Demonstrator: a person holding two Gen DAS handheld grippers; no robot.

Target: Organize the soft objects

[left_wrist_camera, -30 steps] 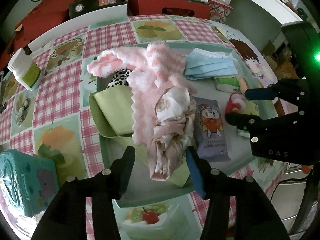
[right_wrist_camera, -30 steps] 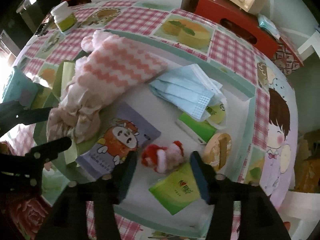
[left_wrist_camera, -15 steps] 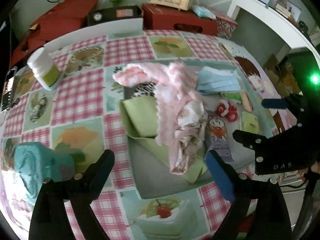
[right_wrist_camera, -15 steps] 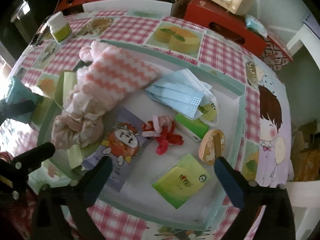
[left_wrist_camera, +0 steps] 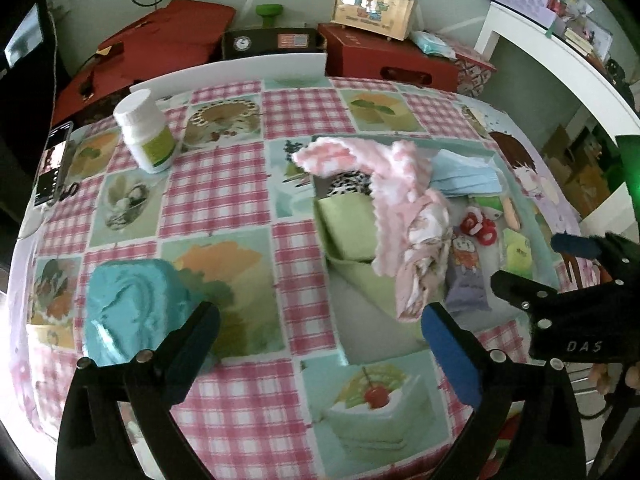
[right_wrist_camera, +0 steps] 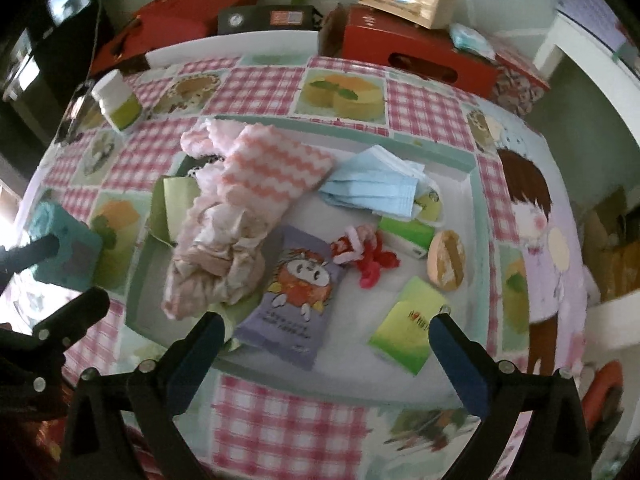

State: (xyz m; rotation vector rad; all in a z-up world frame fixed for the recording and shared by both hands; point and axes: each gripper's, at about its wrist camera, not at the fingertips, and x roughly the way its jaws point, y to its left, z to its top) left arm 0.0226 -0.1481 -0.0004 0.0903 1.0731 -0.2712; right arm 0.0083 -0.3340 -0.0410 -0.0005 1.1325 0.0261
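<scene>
A shallow tray (right_wrist_camera: 360, 132) on the checked tablecloth holds the soft things. A pink-and-white zigzag towel (right_wrist_camera: 272, 168) lies over a crumpled pale floral cloth (right_wrist_camera: 216, 256) and a folded green cloth (left_wrist_camera: 348, 228). Blue face masks (right_wrist_camera: 376, 188) and red and pink hair ties (right_wrist_camera: 364, 252) lie further right. My left gripper (left_wrist_camera: 320, 316) hovers above the tray's near left corner, its jaws opening, with nothing between them. My right gripper (right_wrist_camera: 326, 318) stands open above the tray's near edge, holding nothing.
A purple snack packet (right_wrist_camera: 300, 292), a green tissue pack (right_wrist_camera: 412, 328) and a round wooden piece (right_wrist_camera: 446, 260) share the tray. A teal box (left_wrist_camera: 132, 312), a white bottle (left_wrist_camera: 146, 136) and a phone (left_wrist_camera: 54, 168) sit left of it. Red boxes line the far edge.
Both grippers opened wide and drew up and back from the tray. The floral cloth left the left jaws and the hair ties left the right jaws; both now lie in the tray.
</scene>
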